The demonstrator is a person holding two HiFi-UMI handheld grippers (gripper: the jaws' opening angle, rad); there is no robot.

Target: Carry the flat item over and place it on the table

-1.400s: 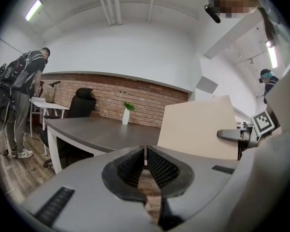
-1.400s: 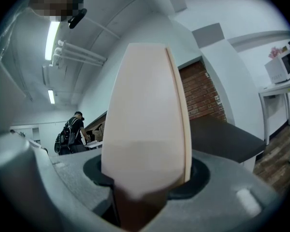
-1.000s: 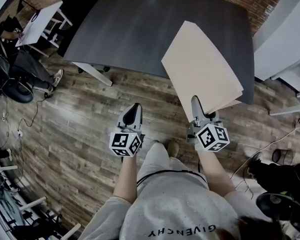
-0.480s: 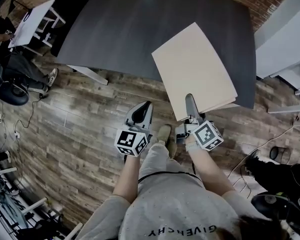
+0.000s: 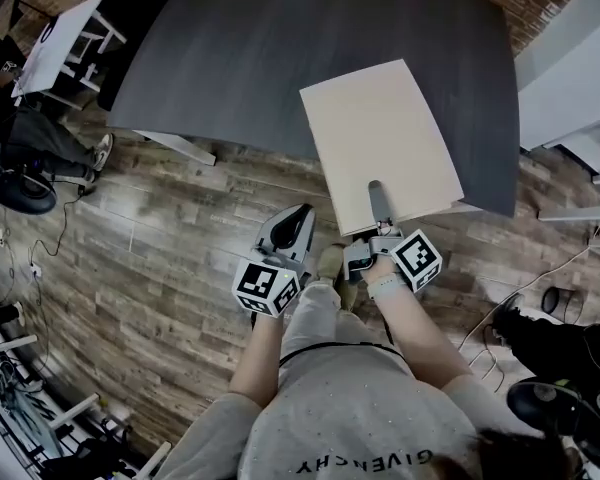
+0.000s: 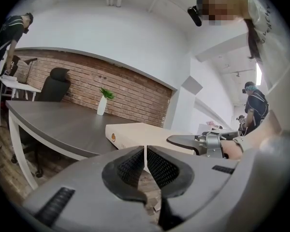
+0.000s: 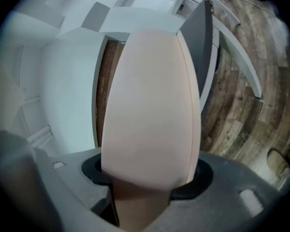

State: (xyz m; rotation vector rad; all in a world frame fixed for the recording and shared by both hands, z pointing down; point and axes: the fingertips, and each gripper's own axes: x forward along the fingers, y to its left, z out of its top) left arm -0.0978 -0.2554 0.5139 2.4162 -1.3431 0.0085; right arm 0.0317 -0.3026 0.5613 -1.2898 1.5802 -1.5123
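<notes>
Flat beige rectangular board [image 5: 380, 143] is sitting level over the 5 o'clock corner of the dark grey tabletop [image 5: 240, 58]. Most of it is above the table, but the near end sticks out past the edge over the brown wood-plank floor [image 5: 130, 258]. Can't tell from any angle whether the underside actually touches the table.

My right gripper [image 5: 377, 193] has that overhanging near end, at the board's 6 o'clock. One jaw lies flat on the top face and the other is underneath. In the right gripper view the board [image 7: 150, 105] fills the whole gap between the black pads and runs straight away from the camera, with the table edge [image 7: 200, 42] at about 1 o'clock. The jaws have just been easing apart a bit, but the board is between them and the pads look like they're on it.

My left gripper [image 5: 298, 213] is out over the floor at roughly 8 o'clock from the board's near end, close to it but not touching. Its jaws [image 6: 145, 153] are pressed together with only a hairline slit, nothing in them. From that side I see the board [image 6: 145, 132] edge-on at 12 o'clock, and a small white vase with a green plant [image 6: 102, 103] at 11 o'clock near the red brick wall [image 6: 87, 86].
</notes>
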